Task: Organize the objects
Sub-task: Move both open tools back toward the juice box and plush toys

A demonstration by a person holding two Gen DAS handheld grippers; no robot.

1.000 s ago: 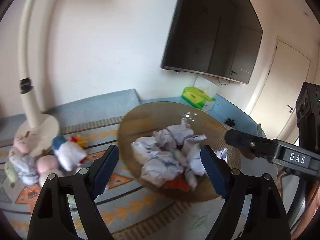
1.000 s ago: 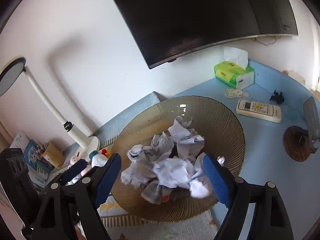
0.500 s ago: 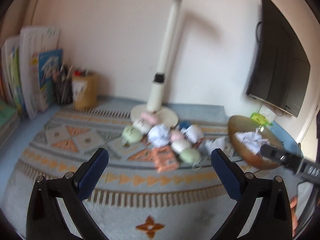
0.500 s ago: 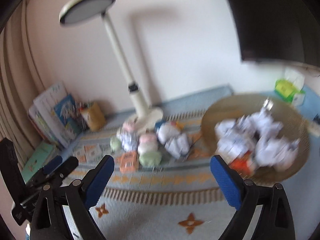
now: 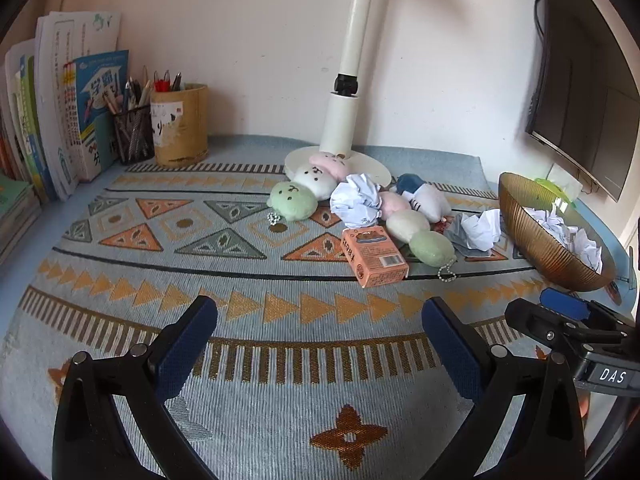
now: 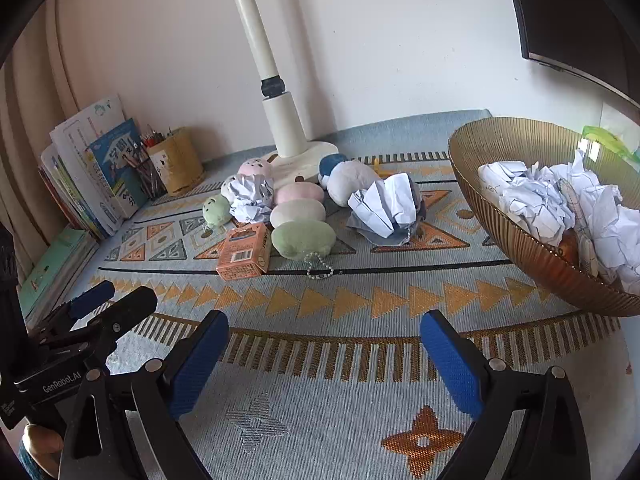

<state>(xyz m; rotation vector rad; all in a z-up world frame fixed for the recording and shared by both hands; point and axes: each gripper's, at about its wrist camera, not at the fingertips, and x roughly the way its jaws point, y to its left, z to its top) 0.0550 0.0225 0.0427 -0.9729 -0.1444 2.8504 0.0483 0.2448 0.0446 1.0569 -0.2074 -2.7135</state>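
Note:
Several plush toys (image 5: 416,226) (image 6: 298,208), two crumpled paper balls (image 5: 356,200) (image 6: 386,208) and an orange box (image 5: 374,256) (image 6: 242,254) lie on the patterned mat near the lamp base. A brown ribbed bowl (image 5: 536,236) (image 6: 516,224) at the right holds several crumpled papers. My left gripper (image 5: 320,344) is open and empty over the mat's front. My right gripper (image 6: 324,356) is open and empty too; it also shows in the left wrist view (image 5: 560,312). The left gripper shows at the left of the right wrist view (image 6: 108,300).
A white lamp post (image 5: 348,92) stands at the back on its round base. Pen holders (image 5: 180,124) and upright books (image 5: 80,116) line the back left. A dark screen (image 5: 584,80) hangs at the right, with a green tissue box (image 6: 608,140) behind the bowl.
Both grippers have pulled back from the bowl and swung left; the views now face the toy pile and mat instead of the bowl. Both stayed open and empty.

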